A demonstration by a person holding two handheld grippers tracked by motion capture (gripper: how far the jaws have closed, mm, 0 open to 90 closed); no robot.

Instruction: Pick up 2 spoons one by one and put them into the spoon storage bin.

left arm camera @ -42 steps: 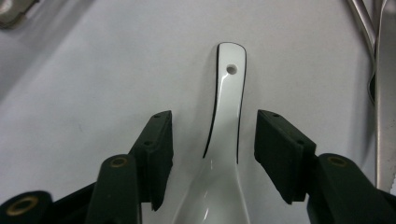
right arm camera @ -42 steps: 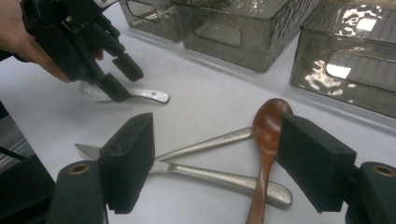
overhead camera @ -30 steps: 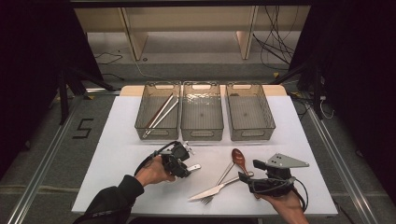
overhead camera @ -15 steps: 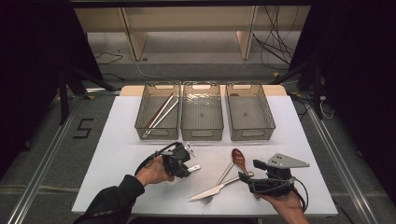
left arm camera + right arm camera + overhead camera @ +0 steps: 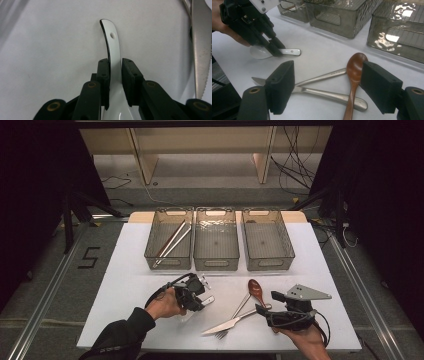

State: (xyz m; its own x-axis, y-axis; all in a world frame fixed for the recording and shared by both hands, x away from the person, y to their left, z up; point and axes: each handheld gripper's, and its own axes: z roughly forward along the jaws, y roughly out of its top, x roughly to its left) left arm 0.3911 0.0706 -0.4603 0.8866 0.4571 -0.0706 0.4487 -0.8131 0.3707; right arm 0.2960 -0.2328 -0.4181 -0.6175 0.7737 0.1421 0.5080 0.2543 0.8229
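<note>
A white ceramic spoon (image 5: 113,47) lies on the white table, its handle between the pads of my left gripper (image 5: 115,67). The jaws have just been closing and now press the handle on both sides. In the high view this left gripper (image 5: 202,301) sits at the front left of the table, over the white spoon (image 5: 208,299). My right gripper (image 5: 328,85) stands open and low at the front right, its jaws spread wide. Ahead of it lie a wooden spoon (image 5: 355,67) and two crossed metal handles (image 5: 324,75). Nothing is between its pads.
Three smoky clear bins (image 5: 169,265) (image 5: 216,265) (image 5: 269,265) stand in a row at the back of the table. The left one holds long metal sticks (image 5: 172,242). A table knife (image 5: 227,324) and fork tines (image 5: 220,335) lie between the grippers, near the front edge.
</note>
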